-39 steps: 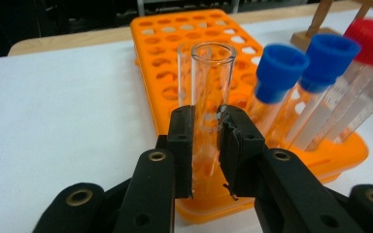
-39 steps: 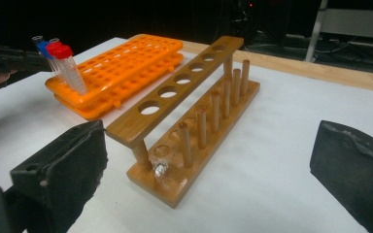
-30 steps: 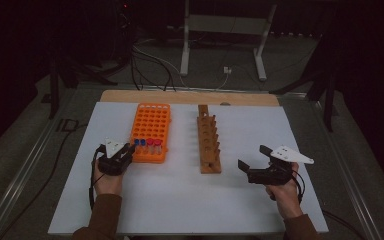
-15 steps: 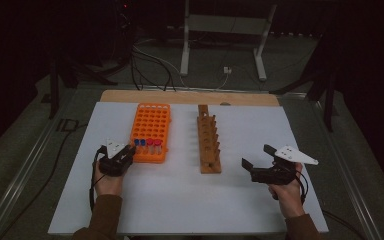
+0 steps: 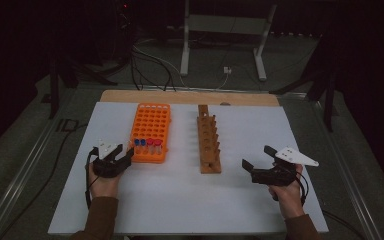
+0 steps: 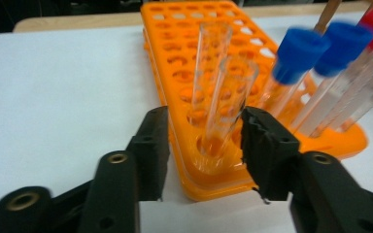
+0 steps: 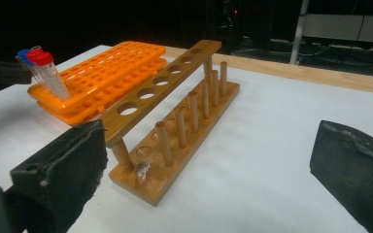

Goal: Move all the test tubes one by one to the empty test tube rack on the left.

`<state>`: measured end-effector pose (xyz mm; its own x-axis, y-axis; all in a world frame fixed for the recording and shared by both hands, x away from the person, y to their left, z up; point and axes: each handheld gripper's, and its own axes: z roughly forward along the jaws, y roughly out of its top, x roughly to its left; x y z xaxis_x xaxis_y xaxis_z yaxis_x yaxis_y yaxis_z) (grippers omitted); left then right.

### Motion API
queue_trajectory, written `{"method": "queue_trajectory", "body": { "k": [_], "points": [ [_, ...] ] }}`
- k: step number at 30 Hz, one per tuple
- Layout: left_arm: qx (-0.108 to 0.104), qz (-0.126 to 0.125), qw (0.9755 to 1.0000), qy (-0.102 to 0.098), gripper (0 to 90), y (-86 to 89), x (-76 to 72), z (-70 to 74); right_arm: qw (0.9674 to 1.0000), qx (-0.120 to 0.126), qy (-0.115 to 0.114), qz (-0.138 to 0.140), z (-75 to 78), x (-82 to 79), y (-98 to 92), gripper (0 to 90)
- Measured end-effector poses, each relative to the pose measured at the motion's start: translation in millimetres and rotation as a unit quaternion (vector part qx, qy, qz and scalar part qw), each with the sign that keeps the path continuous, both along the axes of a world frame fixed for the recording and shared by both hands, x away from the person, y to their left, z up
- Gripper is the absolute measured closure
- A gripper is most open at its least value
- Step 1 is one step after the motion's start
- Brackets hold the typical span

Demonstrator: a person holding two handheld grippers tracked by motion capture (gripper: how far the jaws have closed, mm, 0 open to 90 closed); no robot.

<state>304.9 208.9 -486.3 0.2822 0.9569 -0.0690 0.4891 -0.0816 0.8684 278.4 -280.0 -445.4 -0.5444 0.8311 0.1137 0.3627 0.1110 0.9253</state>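
A dark room with stands and cables surrounds the white tabletop (image 5: 180, 200). An uncapped clear tube (image 6: 226, 104) stands in a near-edge hole of the orange rack (image 5: 150, 131), a second clear tube just behind it and capped blue and red tubes (image 5: 149, 145) alongside. The left gripper (image 6: 205, 145) has its fingers (image 6: 267, 150) on either side of that tube; they have just been opening, and a gap shows on each side, so the tube stands free in its hole. Across the tabletop, beyond the wooden rack (image 5: 208, 142), the right gripper (image 5: 258, 159) rests with fingers spread wide, holding nothing. Pulling the left hand back crookedly could catch the tube and tip it or drag the light rack. Compared with a second ago, the left fingers, then closed, now stand apart; the right hand sits slightly lower in the high view.
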Motion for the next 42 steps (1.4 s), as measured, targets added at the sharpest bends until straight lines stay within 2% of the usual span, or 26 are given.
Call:
{"method": "queue_trajectory", "body": {
  "k": [2,5,7,9,11,13,16,19,21,25,27,34,38,42],
  "points": [
    [-0.008,0.007,0.9999,-0.009,46.1,3.0,-5.2,6.6,1.0000,0.001,-0.001,0.000,-0.3,-0.4,-0.5,0.5],
    [-0.020,0.000,0.9993,-0.031,38.9,6.8,-13.7,15.9,1.0000,0.002,-0.002,-0.001,-1.0,-1.2,-1.9,0.5],
    [-0.030,-0.010,0.9987,-0.041,34.0,9.1,-18.4,20.9,1.0000,0.004,-0.002,-0.003,-1.5,-1.7,-3.0,0.5],
    [-0.047,-0.030,0.9973,-0.049,25.3,11.7,-23.1,25.6,1.0000,0.003,-0.003,-0.004,-2.2,-2.2,-3.7,0.5],
    [-0.053,-0.039,0.9961,-0.059,18.1,13.3,-28.1,28.8,1.0000,0.003,-0.003,-0.004,-3.4,-2.9,-4.3,0.5],
    [-0.062,-0.046,0.9947,-0.068,15.7,16.0,-33.3,32.8,1.0000,0.004,-0.004,-0.005,-4.3,-3.2,-4.6,0.5],
    [-0.068,-0.047,0.9928,-0.086,8.1,18.7,-41.3,37.5,0.9999,0.003,-0.007,-0.007,-5.4,-3.6,-5.0,0.5],
    [-0.067,-0.044,0.9923,-0.094,2.2,20.3,-48.5,36.2,0.9999,0.003,-0.010,-0.006,-5.8,-4.1,-4.1,0.5],
    [-0.063,-0.043,0.9923,-0.097,1.0,21.3,-51.5,35.3,0.9999,0.003,-0.012,-0.005,-5.6,-4.7,-3.5,0.5],
    [-0.061,-0.051,0.9902,-0.115,0.5,22.7,-59.7,37.8,0.9998,0.005,-0.018,-0.007,-5.3,-6.0,-3.9,0.5],
    [-0.056,-0.055,0.9898,-0.118,0.5,22.7,-62.4,38.8,0.9997,0.009,-0.021,-0.009,-5.4,-6.4,-5.5,0.5],
    [-0.052,-0.063,0.9903,-0.113,0.5,21.7,-63.2,39.1,0.9993,0.017,-0.027,-0.018,-6.0,-6.7,-10.6,0.5],
    [-0.042,-0.070,0.9907,-0.109,0.5,20.2,-63.7,37.7,0.9991,0.021,-0.030,-0.024,-6.3,-7.2,-14.6,0.5],
    [-0.050,-0.070,0.9902,-0.109,0.5,21.7,-63.7,37.7,0.9989,0.019,-0.031,-0.031,-7.2,-7.1,-17.5,0.5]
  ]
}}
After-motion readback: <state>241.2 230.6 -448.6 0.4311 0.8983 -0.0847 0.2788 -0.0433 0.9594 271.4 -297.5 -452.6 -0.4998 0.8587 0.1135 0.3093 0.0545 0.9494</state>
